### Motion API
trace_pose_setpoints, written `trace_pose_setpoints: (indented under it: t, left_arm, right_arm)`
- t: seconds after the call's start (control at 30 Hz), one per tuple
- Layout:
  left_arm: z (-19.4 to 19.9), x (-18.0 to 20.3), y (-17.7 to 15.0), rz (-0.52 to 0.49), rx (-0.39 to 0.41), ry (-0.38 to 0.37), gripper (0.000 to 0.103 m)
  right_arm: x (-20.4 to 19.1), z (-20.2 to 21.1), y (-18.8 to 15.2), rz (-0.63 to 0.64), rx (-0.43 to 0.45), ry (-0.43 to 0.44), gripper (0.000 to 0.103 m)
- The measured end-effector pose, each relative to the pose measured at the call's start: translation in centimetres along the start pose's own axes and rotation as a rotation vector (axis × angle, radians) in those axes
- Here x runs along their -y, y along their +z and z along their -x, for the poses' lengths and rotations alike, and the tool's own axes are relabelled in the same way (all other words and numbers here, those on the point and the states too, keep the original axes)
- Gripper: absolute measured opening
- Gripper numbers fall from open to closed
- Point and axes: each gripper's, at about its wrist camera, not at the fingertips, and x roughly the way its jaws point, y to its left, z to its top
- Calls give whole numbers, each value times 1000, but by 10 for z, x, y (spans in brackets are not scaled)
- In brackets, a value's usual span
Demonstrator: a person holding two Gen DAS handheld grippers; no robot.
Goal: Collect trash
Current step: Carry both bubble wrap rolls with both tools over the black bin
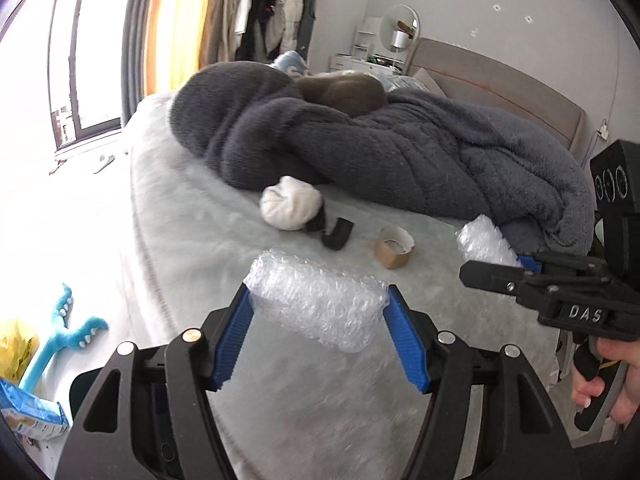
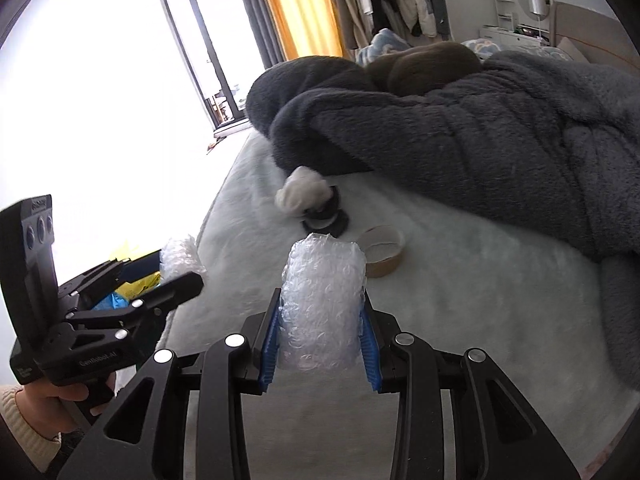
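Observation:
My left gripper (image 1: 319,292) is shut on a wide crumpled piece of bubble wrap (image 1: 320,304), which spans the gap between its blue pads above the bed. My right gripper (image 2: 321,296) is shut on a second, rolled piece of bubble wrap (image 2: 324,304). Each gripper shows in the other's view: the right gripper (image 1: 500,264) at the right, the left gripper (image 2: 176,268) at the left. On the white furry bed cover (image 1: 192,248) lie a nearly used-up brown tape roll (image 1: 394,246), a black scrap (image 1: 338,232) and a balled white sock (image 1: 290,202).
A heaped dark grey blanket (image 1: 400,148) covers the far side of the bed. On the floor to the left lie a blue plush toy (image 1: 60,332), something yellow (image 1: 16,348) and a blue box (image 1: 32,416). A window, a clothes rack and the headboard stand beyond.

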Motion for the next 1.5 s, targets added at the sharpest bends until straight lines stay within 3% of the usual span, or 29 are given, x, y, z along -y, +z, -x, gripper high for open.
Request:
trace_pose_setpoints:
  t: [1.0,1.27,1.5]
  left_arm:
    - [20,-143,-53,149,-127,160,68]
    - [18,-176,-75,188,-209,173,68]
    - [8,-211,-103,257,-340,173,68]
  right_arm:
    - [-141,-63,27,138,-21,112,35]
    - [-180,-90,27,173,-59,155,35]
    - [-214,-114,22,207,-100,184,35]
